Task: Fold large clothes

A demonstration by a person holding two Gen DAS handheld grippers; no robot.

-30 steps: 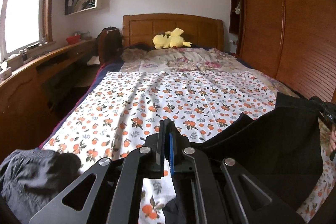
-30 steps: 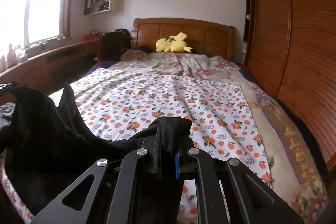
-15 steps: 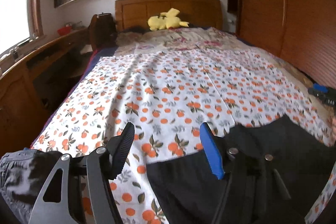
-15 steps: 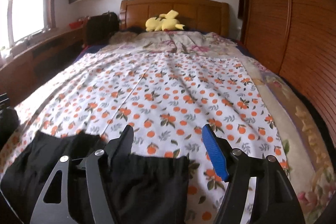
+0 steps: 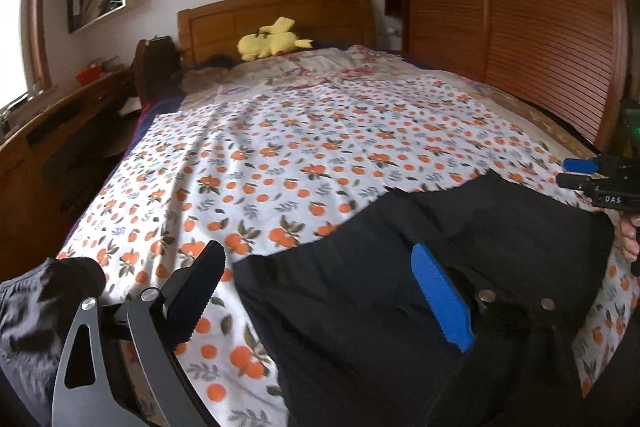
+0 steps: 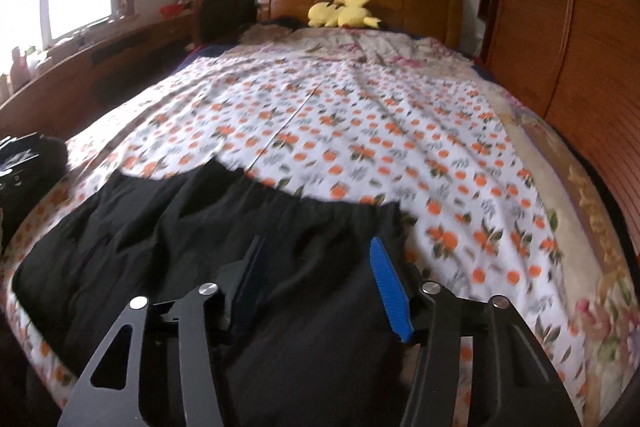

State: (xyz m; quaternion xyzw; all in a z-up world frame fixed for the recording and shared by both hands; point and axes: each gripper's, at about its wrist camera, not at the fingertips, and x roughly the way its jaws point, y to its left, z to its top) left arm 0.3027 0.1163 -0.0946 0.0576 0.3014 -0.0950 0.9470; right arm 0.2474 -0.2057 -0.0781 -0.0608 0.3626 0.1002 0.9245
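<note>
A black garment (image 5: 400,267) lies spread flat across the near end of the bed, on the orange-print sheet (image 5: 300,147). My left gripper (image 5: 320,291) hovers over the garment's left edge, its jaws opening wide with nothing pinched between them. The right gripper (image 6: 316,279) hangs over the garment (image 6: 200,227) near its right edge. Its jaws are closing, but the pads (image 6: 388,291) press on nothing and the cloth lies beneath them. The right gripper (image 5: 592,179) also shows at the right edge of the left wrist view, with a hand below it.
A crumpled grey garment (image 5: 36,315) sits at the bed's near left corner. A yellow plush toy (image 5: 272,41) rests by the wooden headboard (image 5: 280,11). A wooden desk (image 5: 60,123) runs along the left side, and slatted wardrobe doors (image 5: 540,27) stand on the right.
Both grippers were shut on the black garment and held it up. They have since opened and let it go, and it now lies flat. Both grippers have sunk toward the bed.
</note>
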